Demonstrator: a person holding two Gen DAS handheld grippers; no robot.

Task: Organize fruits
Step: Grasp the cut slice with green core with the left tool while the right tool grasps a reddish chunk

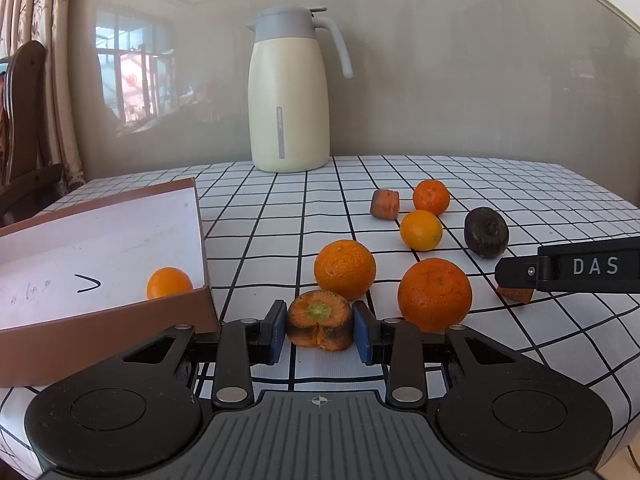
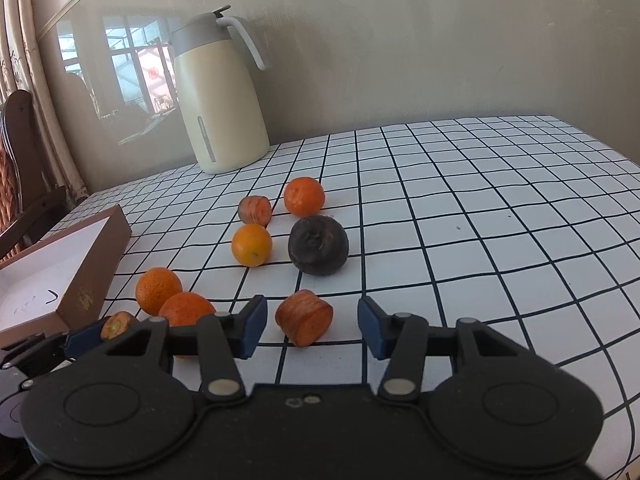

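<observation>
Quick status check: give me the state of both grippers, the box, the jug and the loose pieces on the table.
left gripper: shut on the carrot top
right gripper: open, carrot chunk between the fingers, untouched
box: open, one orange inside
jug: upright, lid closed
dark fruit: loose on the table

One orange [image 1: 169,283] lies in the box [image 1: 120,312]; the jug [image 1: 289,92] stands behind the scattered fruit.

I read "DAS" in pale capitals on the right gripper's black finger [image 1: 592,267]; the box floor [image 1: 100,248] carries a handwritten V-like mark, other scribbles illegible.
</observation>
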